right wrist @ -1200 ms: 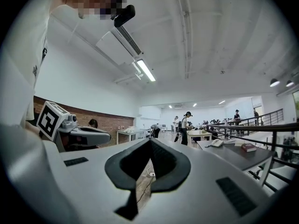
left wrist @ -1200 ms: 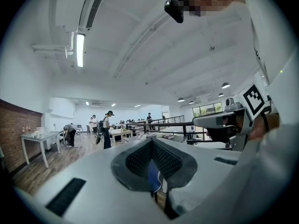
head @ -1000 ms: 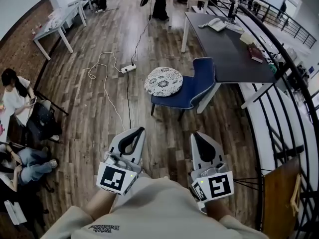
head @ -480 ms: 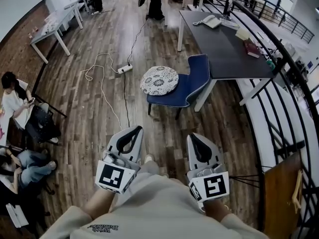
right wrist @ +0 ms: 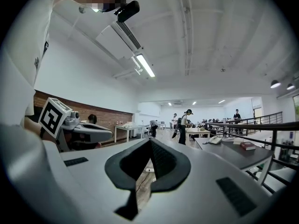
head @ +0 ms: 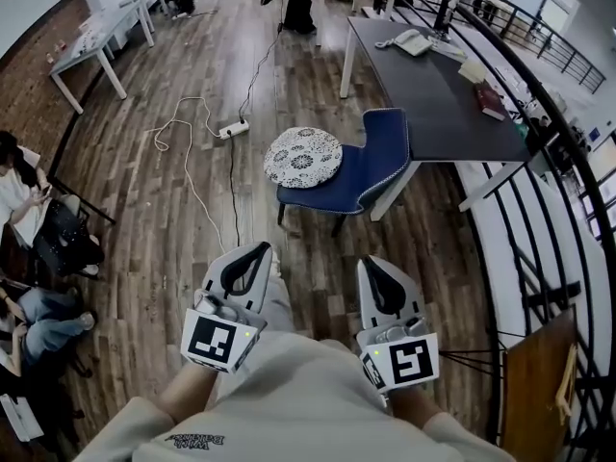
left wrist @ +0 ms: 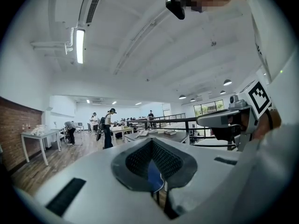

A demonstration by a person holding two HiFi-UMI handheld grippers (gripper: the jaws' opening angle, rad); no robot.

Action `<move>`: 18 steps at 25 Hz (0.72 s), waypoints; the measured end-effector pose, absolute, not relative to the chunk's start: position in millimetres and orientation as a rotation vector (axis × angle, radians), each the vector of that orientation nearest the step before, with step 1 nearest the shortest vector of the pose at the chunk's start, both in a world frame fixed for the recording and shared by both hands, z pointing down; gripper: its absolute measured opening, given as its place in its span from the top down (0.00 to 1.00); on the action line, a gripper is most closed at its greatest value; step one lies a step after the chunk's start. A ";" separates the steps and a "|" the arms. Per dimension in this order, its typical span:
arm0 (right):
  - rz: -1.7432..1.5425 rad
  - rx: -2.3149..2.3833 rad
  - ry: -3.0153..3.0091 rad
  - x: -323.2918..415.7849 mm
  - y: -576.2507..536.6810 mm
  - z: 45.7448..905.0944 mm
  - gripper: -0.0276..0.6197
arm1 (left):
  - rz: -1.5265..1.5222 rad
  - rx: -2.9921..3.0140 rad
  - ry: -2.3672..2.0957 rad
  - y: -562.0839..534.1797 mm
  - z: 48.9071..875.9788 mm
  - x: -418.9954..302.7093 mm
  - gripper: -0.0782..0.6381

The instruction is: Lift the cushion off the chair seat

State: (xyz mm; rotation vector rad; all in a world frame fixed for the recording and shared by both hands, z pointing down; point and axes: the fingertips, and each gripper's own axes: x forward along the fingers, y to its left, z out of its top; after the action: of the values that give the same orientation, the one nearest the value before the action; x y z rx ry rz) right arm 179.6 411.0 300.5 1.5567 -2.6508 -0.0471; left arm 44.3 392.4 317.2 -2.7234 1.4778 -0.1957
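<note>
1. Seated people [head: 34, 219]: at the far left edge of my head view, well to the left of the chair [head: 380, 166], across bare wood floor [head: 164, 219].
2. White table [head: 91, 41]: beyond the chair and far to its left, by the brick wall.
3. Power strip [head: 231, 128]: on the floor just left of the chair and a little beyond it, with a pale cable [head: 188, 162] looping away to the left.
4. Left gripper [head: 262, 248]: on the near side of the chair, well apart from it. Its own view shows the left gripper [left wrist: 152, 141] with jaws closed tip to tip and nothing gripped. A patch of the blue chair shows through the gap behind the tips.
5. Cushion [head: 303, 157]: round, pale with a dark print. It lies flat on the chair seat, on the part away from the backrest, and I see neither gripper touching it.
6. Chair: blue, with its backrest on the side nearest the desk.
7. Right gripper [head: 371, 263]: also on the near side of the chair and well apart from it. In its own view the right gripper [right wrist: 150, 140] has its jaws pressed together and holds nothing.
8. Dark desk [head: 433, 85]: just right of the chair and beyond it, bearing a telephone [head: 414, 41] and a book [head: 491, 99].
9. Railing [head: 549, 162]: right of the chair, past the desk.
</note>
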 end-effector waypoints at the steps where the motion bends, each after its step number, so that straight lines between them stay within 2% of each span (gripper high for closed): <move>1: -0.054 1.548 -2.653 175.2 401.6 302.5 0.95 | -0.178 -2.723 1.476 383.8 319.9 41.4 0.88; 18: -0.034 1.490 -2.651 102.3 212.0 313.2 0.95 | -0.201 -2.714 1.599 204.2 339.4 -42.1 0.88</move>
State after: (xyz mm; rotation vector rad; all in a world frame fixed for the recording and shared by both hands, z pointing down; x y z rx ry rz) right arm 102.3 212.0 313.2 1.4904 -2.6508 -0.0344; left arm -42.1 204.2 339.4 -2.7136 1.5987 -0.2011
